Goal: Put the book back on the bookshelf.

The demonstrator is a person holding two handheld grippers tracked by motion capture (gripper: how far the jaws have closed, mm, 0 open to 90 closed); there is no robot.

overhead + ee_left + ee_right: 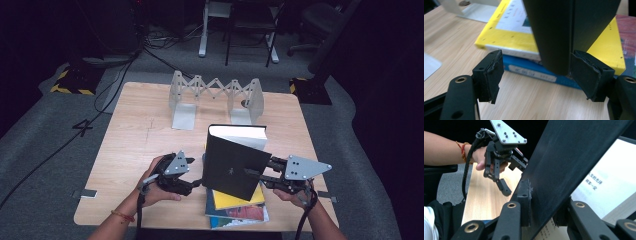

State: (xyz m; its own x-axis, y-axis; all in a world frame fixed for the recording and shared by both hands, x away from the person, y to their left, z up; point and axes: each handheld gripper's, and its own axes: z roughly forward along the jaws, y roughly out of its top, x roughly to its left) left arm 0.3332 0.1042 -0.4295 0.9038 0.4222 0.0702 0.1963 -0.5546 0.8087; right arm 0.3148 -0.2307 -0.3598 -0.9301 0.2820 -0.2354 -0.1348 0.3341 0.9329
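Note:
A black hardcover book (235, 160) stands tilted on edge over a stack of books, with my right gripper (251, 176) shut on its lower right part. In the right gripper view its cover (574, 157) passes between the jaws of the right gripper (544, 205), whose pads press on it. My left gripper (197, 181) is open at the book's lower left corner. In the left gripper view the book's spine (564, 32) hangs between the jaws of the left gripper (537, 62), close to the right pad (586, 72) and well apart from the left one.
The stack has a yellow book (235, 199) on top of a blue one (531, 71) and a colourful one (240, 215), near the wooden table's (135, 150) front edge. A white folding book rack (215, 92) stands at the back. Cables and chairs are on the floor beyond.

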